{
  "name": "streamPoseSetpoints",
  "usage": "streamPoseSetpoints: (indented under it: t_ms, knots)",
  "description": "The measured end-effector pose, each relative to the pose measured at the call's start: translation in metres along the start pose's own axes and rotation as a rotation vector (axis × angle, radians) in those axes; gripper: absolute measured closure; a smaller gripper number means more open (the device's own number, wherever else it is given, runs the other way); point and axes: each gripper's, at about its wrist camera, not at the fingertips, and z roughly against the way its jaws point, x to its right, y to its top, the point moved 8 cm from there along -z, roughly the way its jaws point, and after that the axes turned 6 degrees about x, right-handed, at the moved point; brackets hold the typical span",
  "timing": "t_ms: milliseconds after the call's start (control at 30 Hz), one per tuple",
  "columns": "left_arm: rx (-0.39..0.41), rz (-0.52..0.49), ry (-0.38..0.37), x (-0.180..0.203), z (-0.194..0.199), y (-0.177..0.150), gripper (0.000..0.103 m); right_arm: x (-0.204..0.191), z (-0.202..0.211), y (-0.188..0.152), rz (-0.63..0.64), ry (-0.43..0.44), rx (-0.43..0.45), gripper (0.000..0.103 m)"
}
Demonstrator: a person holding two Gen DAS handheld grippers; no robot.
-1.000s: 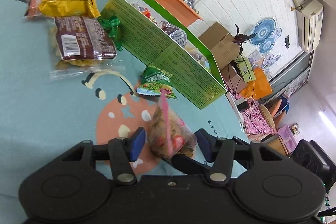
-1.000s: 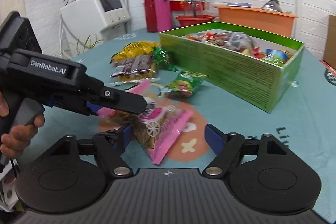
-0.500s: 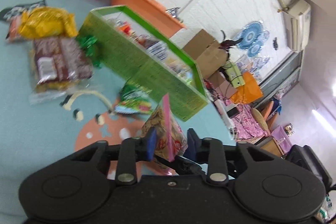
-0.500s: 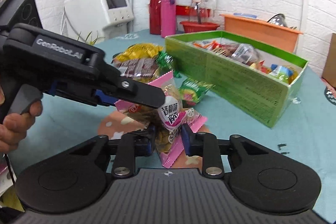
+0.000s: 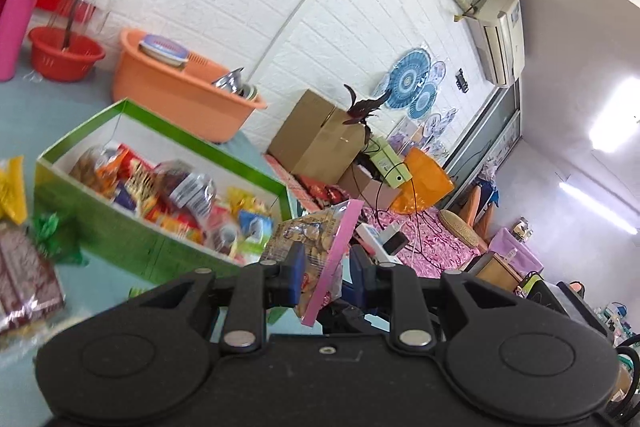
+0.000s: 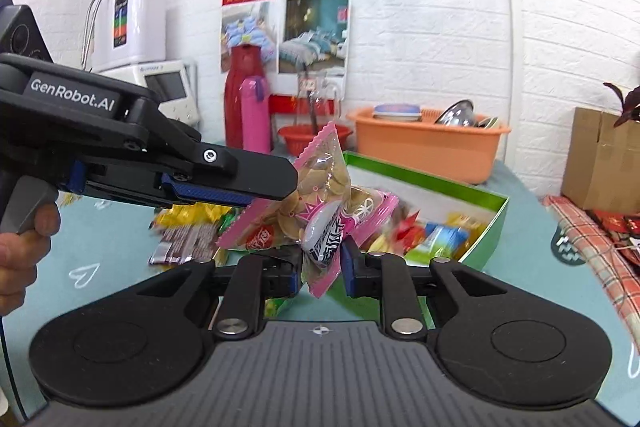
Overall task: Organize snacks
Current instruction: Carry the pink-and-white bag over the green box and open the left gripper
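A green box (image 6: 486,227) full of mixed snacks sits on the teal worktop (image 6: 528,267), just beyond the held packet. An orange basin (image 6: 428,147), a red basin (image 5: 64,55) and a pink flask (image 6: 254,115) stand behind it by the brick wall. A brown packet (image 5: 24,279) and a yellow packet (image 5: 12,187) lie loose on the worktop left of the box.

The pink-edged snack packet (image 6: 320,203) hangs in the air in front of the box. The left gripper (image 6: 276,193) reaches in level from the left and pinches the packet's left side, a hand (image 6: 24,247) on its trigger. The right gripper (image 6: 320,269) pinches the packet's lower end, its pads pressed into the wrapper.
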Motion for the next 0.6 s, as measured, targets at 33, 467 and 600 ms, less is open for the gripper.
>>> streamPoseSetpoints:
  t_ms: [33, 467, 600]
  knots:
    - [0.002, -0.008, 0.001, 0.001, -0.005, 0.004, 0.071, 0.003, -0.003, 0.004, 0.000, -0.008, 0.010, 0.068]
    - [-0.003, -0.054, 0.010, -0.020, -0.086, 0.041, 0.071, 0.060, -0.051, 0.032, 0.022, -0.132, 0.073, 0.068]
    - [-0.030, -0.033, 0.093, -0.051, -0.111, 0.033, 0.000, 0.078, -0.080, 0.014, 0.014, -0.182, 0.065, 0.058]
